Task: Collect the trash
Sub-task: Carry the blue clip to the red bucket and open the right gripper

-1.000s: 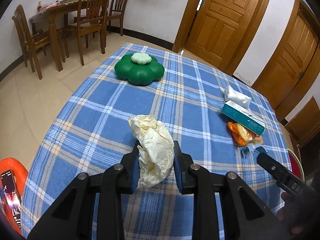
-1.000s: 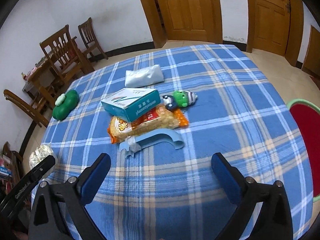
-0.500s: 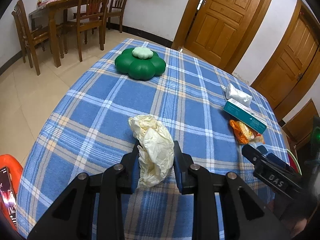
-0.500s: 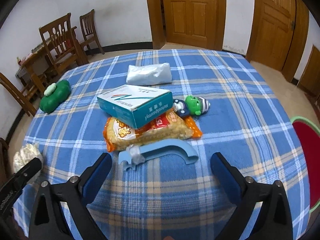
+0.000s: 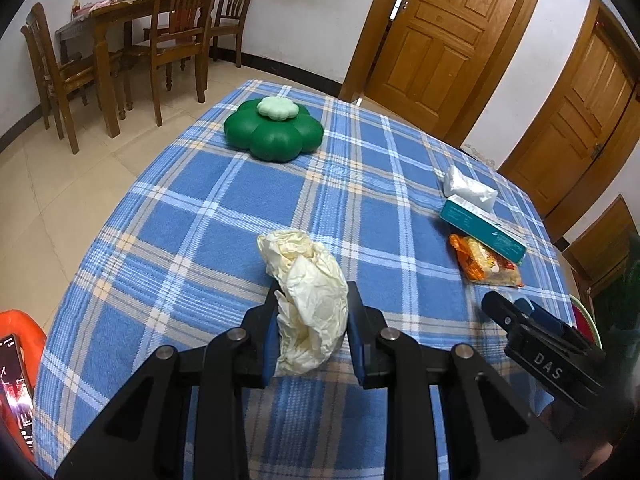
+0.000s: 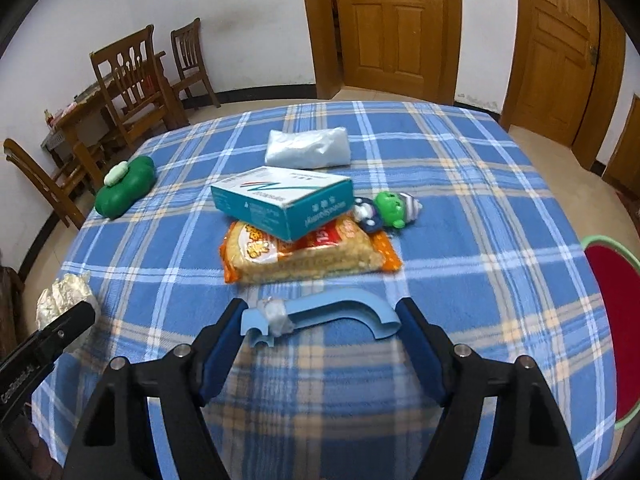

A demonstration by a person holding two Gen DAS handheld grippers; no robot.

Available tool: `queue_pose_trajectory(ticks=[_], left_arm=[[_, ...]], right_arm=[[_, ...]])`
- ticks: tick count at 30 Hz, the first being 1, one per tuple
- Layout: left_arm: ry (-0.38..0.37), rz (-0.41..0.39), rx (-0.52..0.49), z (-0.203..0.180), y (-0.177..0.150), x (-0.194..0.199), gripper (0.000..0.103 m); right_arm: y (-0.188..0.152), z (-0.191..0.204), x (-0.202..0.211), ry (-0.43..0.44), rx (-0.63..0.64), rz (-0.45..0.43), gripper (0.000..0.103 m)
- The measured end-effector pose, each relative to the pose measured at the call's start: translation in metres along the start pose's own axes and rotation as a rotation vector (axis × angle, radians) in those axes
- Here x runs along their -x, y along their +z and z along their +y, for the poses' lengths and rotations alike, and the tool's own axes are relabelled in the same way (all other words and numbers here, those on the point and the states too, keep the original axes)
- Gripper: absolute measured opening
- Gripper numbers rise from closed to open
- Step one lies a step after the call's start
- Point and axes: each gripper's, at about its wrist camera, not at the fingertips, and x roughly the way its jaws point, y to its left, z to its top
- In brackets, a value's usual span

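So far one piece of trash is in hand: the left gripper [image 5: 314, 334] has its jaws pinched on a crumpled cream paper wad [image 5: 310, 292], held above the near part of the table [image 5: 192, 208]. The right gripper [image 6: 320, 334] has just been closing its jaws, which now bracket a light-blue plastic handle [image 6: 320, 314] lying on the cloth; whether the pads touch it cannot be told. No bin is visible, so disposal remains, and the noodle packet [image 6: 308, 254] may follow.

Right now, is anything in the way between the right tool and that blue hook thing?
No. The blue hook lies bare on the cloth between the right tool's closing fingers; the snack bag sits just behind it.
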Motion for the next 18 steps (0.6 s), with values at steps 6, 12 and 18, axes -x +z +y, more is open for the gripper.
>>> queue_pose_trajectory(ticks=[6, 12, 18], left_arm=[[-0.018, -0.011, -0.025, -0.013, 0.000, 0.010, 0.029], [-0.062, -0.013, -0.049, -0.029, 0.001, 0.020, 0.029], [-0.103, -0.014, -0.088, -0.051, 0.000, 0.031, 0.029]], right_arm=[[-0.004, -0.017, 0.020, 0.020, -0.045, -0.015, 0.078], [-0.008, -0.044, 0.051, 0.020, -0.100, -0.052, 0.078], [-0.015, -0.074, 0.080, 0.008, -0.163, -0.096, 0.078]])
